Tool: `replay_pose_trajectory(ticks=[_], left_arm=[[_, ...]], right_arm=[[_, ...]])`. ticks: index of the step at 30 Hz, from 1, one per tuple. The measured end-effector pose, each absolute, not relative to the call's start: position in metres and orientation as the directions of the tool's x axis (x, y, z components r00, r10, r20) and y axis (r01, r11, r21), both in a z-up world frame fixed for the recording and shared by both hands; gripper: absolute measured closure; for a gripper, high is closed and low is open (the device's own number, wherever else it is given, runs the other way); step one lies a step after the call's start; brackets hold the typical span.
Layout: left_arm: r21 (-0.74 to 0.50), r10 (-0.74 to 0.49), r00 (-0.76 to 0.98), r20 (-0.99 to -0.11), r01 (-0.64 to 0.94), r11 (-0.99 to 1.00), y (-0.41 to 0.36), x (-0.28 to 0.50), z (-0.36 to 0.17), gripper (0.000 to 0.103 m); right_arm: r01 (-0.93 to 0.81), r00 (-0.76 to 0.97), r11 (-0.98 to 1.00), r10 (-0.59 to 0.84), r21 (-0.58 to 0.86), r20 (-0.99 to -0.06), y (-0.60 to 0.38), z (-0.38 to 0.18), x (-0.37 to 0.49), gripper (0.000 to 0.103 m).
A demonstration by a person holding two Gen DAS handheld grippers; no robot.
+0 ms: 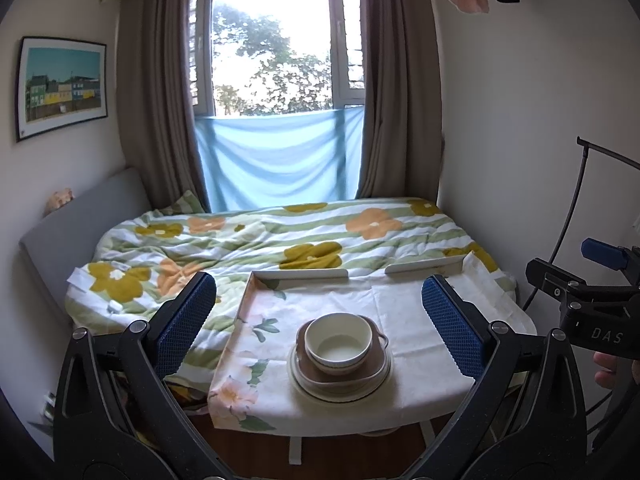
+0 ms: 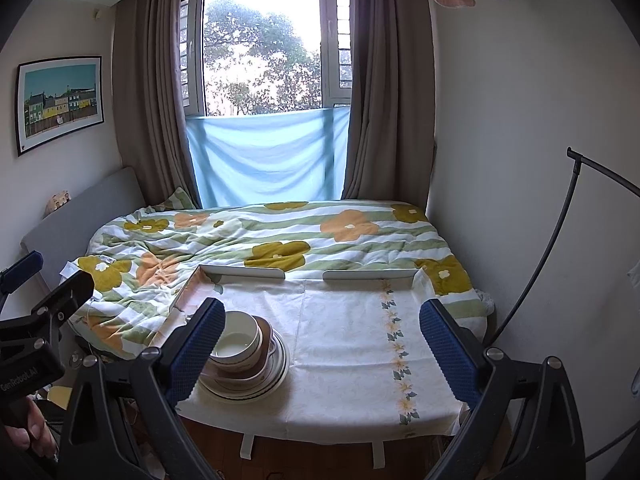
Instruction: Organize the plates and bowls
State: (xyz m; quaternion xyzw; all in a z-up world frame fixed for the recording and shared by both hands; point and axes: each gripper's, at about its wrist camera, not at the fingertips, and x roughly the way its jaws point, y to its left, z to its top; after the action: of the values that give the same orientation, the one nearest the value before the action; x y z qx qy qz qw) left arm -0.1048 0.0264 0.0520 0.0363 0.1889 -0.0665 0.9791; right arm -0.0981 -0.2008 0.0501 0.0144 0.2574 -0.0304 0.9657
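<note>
Filling most of both views, the bed w/ its flower-print duvet runs back to the window; brown curtains flank the glass and a blue cloth covers its lower part. A framed picture hangs on the wall at view left.

In front of the bed stands the surface, draped in a floral cloth; its near edge is cut off behind the gripper frames, legs only partly visible below.

On it, toward the near edge, sits the stack of dishes: pale plates at the bottom, a brown dish w/ a small handle above, a white bowl on top. Exact plate count is hard to make out, rims overlap. In the right wrist view the stack is partly hidden behind one blue finger pad, so its left side can't be seen.

Left gripper: fingers spread wide, nothing between them, held above and short of the stack, not touching. Right gripper: fingers also wide apart, empty, aimed at bare cloth beside the stack.

Each view catches the other gripper's body at its edge, mostly cropped, w/ part of a hand on it.
</note>
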Motion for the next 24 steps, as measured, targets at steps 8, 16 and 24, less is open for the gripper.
replay_pose_trajectory(ticks=[8, 16, 24], left_arm=[[0.042, -0.108, 0.922, -0.372, 0.132, 0.990, 0.0273, -0.1046, 0.0531, 0.001], [0.042, -0.095, 0.923, -0.373, 0.119, 0.992, 0.0248, -0.1037, 0.0540, 0.000], [0.061, -0.075, 0.937, -0.342, 0.102, 0.993, 0.0189, -0.1058, 0.0575, 0.000]], right_arm=[[0.066, 0.866, 0.998, -0.051, 0.011, -0.498, -0.1986, 0.0488, -0.0981, 0.006], [0.075, 0.865, 0.997, -0.061, 0.009, -0.498, -0.1937, 0.0454, -0.0971, 0.006], [0.073, 0.863, 0.997, -0.059, 0.008, -0.502, -0.1920, 0.0457, -0.0953, 0.006]])
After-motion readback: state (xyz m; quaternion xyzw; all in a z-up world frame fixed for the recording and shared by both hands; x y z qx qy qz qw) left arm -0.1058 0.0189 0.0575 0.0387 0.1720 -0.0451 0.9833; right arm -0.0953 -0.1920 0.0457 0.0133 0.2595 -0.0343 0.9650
